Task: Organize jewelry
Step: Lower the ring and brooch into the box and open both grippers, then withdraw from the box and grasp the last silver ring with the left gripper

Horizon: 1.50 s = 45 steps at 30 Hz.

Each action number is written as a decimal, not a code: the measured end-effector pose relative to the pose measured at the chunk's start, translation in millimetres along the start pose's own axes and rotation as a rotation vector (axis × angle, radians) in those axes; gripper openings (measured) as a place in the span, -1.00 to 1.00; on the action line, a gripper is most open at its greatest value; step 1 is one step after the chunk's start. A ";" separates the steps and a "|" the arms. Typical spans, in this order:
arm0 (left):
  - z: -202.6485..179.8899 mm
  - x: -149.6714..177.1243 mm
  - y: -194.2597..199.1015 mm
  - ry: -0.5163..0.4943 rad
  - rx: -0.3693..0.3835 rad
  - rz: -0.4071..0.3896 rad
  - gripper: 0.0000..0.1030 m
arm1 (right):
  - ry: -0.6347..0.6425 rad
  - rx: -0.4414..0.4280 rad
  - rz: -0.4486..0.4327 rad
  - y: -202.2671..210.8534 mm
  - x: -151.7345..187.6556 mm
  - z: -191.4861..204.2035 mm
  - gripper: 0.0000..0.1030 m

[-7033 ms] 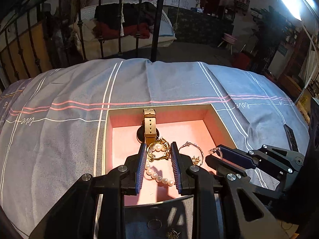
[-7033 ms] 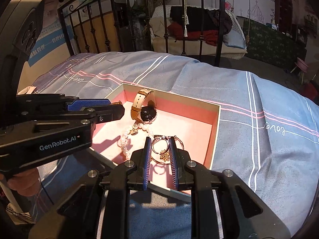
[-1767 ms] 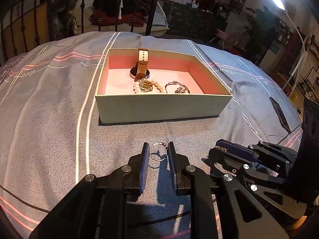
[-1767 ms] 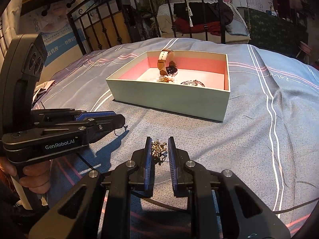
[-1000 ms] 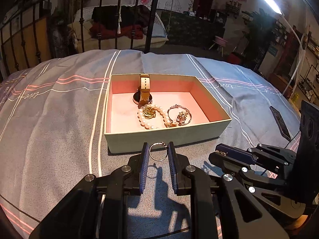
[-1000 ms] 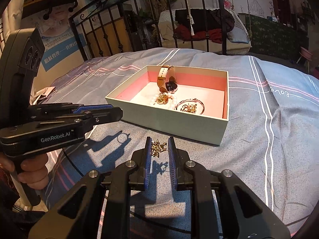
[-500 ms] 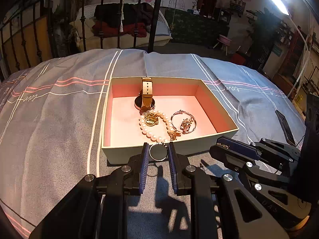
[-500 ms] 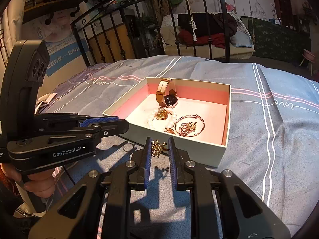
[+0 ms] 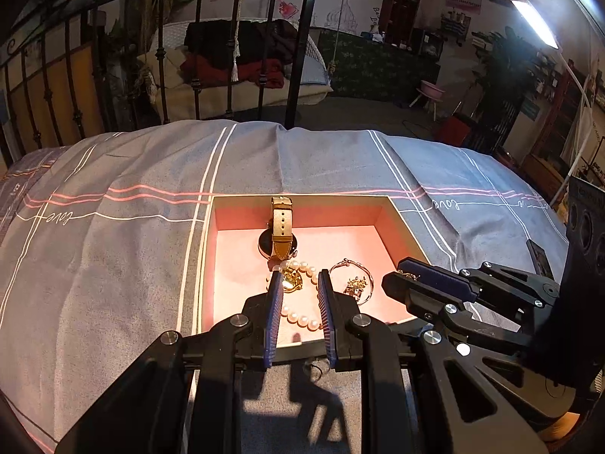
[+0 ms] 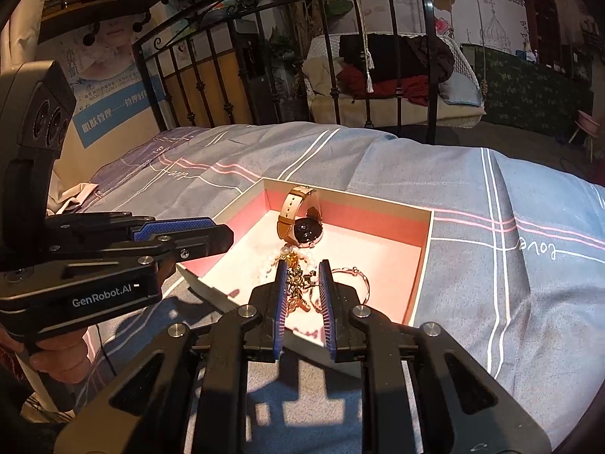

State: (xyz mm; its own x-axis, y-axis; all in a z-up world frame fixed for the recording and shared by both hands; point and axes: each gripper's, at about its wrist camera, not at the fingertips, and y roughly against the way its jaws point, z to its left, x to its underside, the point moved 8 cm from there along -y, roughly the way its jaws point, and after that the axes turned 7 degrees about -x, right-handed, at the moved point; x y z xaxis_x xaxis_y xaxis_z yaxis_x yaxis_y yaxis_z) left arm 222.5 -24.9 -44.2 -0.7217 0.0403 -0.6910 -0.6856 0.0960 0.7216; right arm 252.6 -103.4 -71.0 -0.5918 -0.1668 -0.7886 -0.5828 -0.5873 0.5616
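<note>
We see the open box (image 9: pixel 211 265) on the bed (image 9: pixel 113 265) at mid-frame, holding a watch (image 9: pixel 281 227), pearls and a bangle. Our right gripper (image 10: pixel 301 283), jaws clamped on a gold brooch (image 10: pixel 298 278), hangs over its near wall for dropping in. In the left gripper (image 9: pixel 298 287), jaws nearly closed, we cannot make out the ring.

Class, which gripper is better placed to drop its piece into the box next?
Right, probably. The right gripper visibly pinches a gold charm over bare floor of the box; the left gripper hovers over the pearl bracelet.
</note>
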 end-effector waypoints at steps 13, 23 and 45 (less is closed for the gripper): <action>7.2 -20.6 -33.8 -0.029 -0.049 0.036 -0.64 | 0.037 0.051 0.105 -38.8 -8.3 -19.0 -0.67; 1.6 -11.3 -58.8 -0.054 -0.058 0.097 -0.64 | 0.049 0.065 0.169 -52.7 -0.8 -21.1 -0.66; 6.0 12.7 19.7 0.007 -0.053 -0.018 0.11 | 0.003 0.156 0.029 28.2 11.9 -11.0 0.11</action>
State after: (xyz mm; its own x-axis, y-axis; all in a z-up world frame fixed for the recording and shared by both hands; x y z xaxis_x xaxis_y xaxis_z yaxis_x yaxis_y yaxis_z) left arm 200.4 -16.5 -39.0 -0.7093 0.0324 -0.7041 -0.7028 0.0438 0.7100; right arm 235.3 -130.6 -67.3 -0.6079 -0.1843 -0.7723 -0.6451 -0.4524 0.6158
